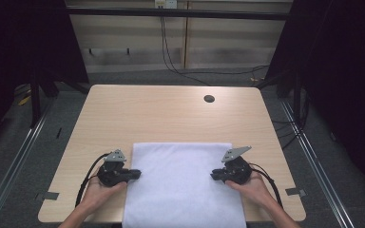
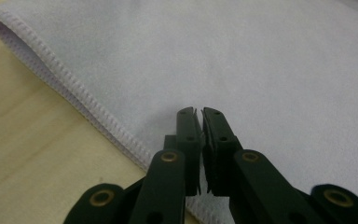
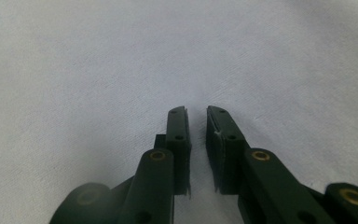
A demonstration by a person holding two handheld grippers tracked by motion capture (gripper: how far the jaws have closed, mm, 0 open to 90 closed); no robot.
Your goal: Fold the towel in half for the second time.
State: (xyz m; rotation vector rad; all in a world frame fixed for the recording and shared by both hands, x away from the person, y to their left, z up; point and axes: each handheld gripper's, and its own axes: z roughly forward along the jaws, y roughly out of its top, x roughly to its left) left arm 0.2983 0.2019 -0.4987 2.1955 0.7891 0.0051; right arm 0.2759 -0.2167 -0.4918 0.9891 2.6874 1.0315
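Cloth sits between two tools here: the left hand-held gripper reaches over the left hem of the white cloth, and in the left gripper view its jaws stand together, tips low over the fabric just inside the stitched hem; whether a pinch of fabric lies between them I cannot tell. The right hand-held gripper mirrors it at the opposite side, its jaws nearly together with a narrow slit between them and no fold in the slit. Both tools point inward at matching height, likely so the two sides can be lifted evenly for a fold. The cloth lies flat on the near half of the desk, its near end hanging over the desk's front edge.
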